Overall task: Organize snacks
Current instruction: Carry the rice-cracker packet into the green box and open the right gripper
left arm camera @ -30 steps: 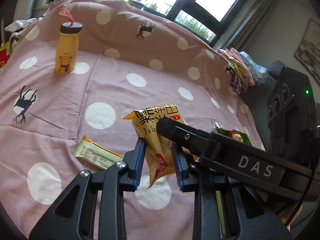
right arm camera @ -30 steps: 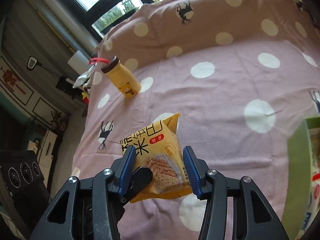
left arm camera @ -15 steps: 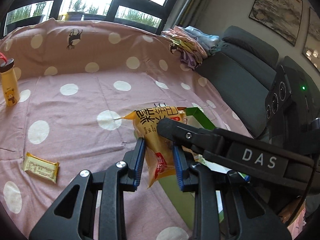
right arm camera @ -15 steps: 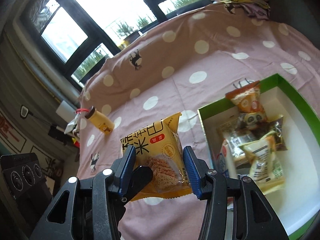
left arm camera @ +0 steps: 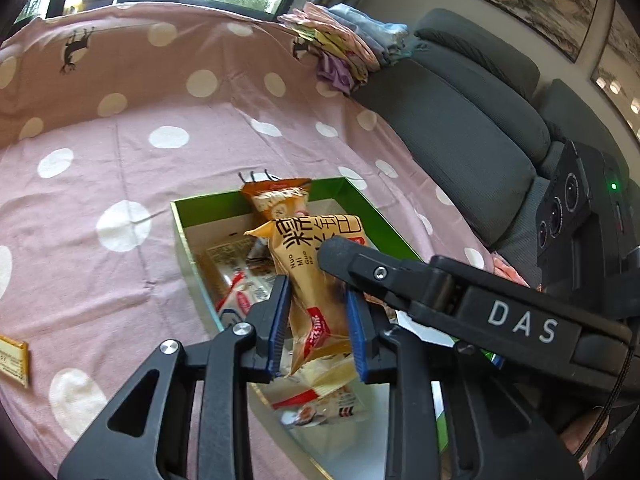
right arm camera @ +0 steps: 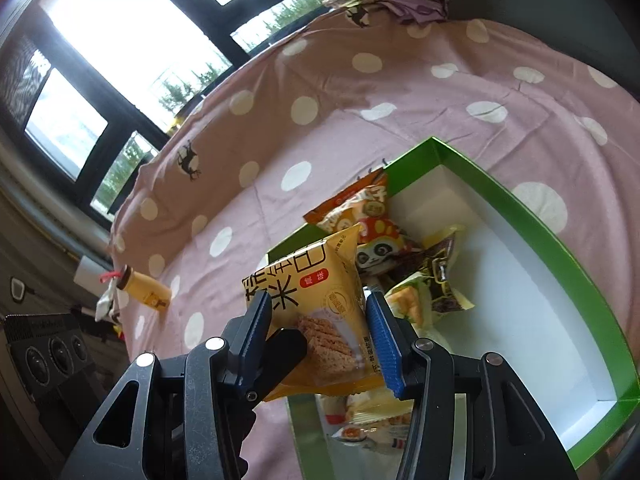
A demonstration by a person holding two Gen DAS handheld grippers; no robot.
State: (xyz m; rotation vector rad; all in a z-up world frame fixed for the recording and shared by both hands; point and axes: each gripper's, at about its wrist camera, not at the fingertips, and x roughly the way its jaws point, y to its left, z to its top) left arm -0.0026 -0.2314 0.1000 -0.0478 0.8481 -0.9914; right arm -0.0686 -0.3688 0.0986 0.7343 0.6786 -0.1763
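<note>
A yellow rice-cracker packet point(left arm camera: 316, 256) hangs between both grippers over the green box point(left arm camera: 200, 200). My left gripper point(left arm camera: 316, 294) has its blue pads shut on the packet's lower end. The right gripper's black finger point(left arm camera: 360, 264) crosses in from the right and presses the packet's upper part. In the right wrist view the same packet point(right arm camera: 308, 276) is clamped by my right gripper point(right arm camera: 318, 300), with the left gripper's finger point(right arm camera: 280, 344) against its lower left corner. The box point(right arm camera: 520, 208) holds several snack packets point(right arm camera: 436, 272) on its left side; its right half is bare white.
A pink polka-dot cloth point(left arm camera: 120, 152) covers the surface. A small yellow bar point(left arm camera: 12, 360) lies at the left edge. A yellow bear bottle point(right arm camera: 146, 290) stands far left. Folded clothes point(left arm camera: 344, 48) and a grey sofa point(left arm camera: 460, 120) sit beyond the box.
Both grippers have carried the yellow packet sideways from above the bare cloth to above the green box. The bottle and the small bar have slid toward the left edges of the views.
</note>
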